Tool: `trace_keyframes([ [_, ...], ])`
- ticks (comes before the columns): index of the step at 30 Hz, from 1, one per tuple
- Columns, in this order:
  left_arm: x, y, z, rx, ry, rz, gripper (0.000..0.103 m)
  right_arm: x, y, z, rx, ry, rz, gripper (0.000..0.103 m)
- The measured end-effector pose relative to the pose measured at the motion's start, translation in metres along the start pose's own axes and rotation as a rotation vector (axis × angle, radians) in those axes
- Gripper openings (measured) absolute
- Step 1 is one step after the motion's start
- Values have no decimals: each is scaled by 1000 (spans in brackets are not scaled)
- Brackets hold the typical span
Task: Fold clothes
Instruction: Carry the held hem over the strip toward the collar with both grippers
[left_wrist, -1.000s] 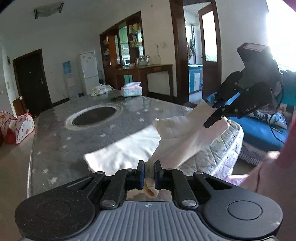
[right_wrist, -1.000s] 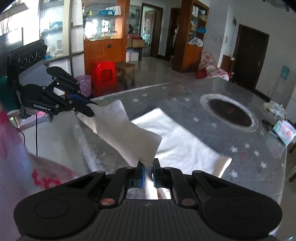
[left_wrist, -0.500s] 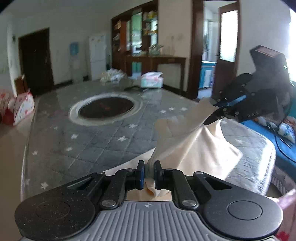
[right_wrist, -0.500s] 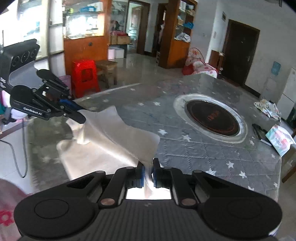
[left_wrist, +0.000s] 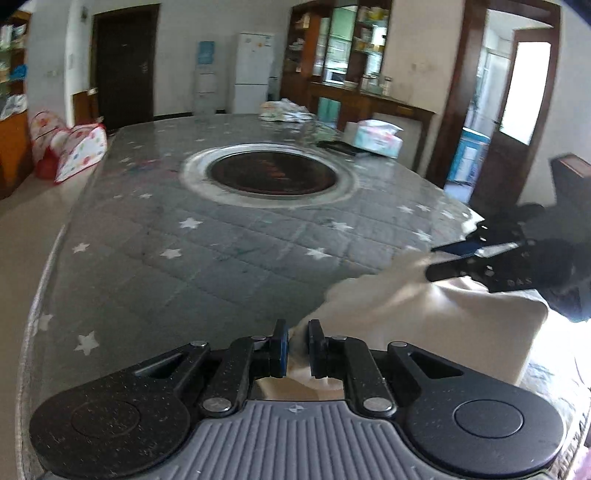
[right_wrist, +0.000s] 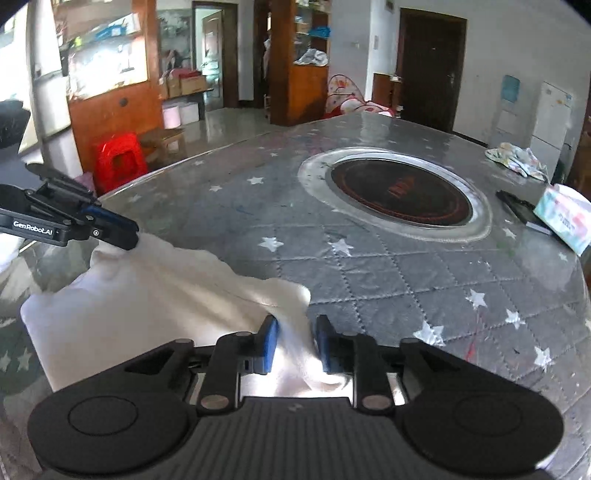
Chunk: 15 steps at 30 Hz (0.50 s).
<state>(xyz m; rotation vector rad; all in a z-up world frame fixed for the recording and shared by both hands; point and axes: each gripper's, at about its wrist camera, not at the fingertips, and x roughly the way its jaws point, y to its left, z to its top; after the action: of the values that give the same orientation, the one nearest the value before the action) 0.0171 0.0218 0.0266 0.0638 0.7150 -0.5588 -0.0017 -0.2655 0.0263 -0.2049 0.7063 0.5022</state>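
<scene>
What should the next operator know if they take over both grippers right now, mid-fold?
Left gripper: shut on a corner of the cream cloth.
Right gripper: jaws have just been opening; cloth lies between them but the pads no longer press it.
Cloth: folded over on the near edge of the grey star-pattern table, its top layer rumpled between the two grippers.
Done: the fold looks laid down on the table.
Left: release the left corner, back both grippers off, smooth the top layer, then probably another fold.
Far side, apart from the cloth: tissue box, another bundle of fabric.
</scene>
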Motion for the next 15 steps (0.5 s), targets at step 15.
trace_keyframes([
  [15,-41,-32,-1,-43,-96,-8,13,-25,-8,-10,69,-2,-24,17],
])
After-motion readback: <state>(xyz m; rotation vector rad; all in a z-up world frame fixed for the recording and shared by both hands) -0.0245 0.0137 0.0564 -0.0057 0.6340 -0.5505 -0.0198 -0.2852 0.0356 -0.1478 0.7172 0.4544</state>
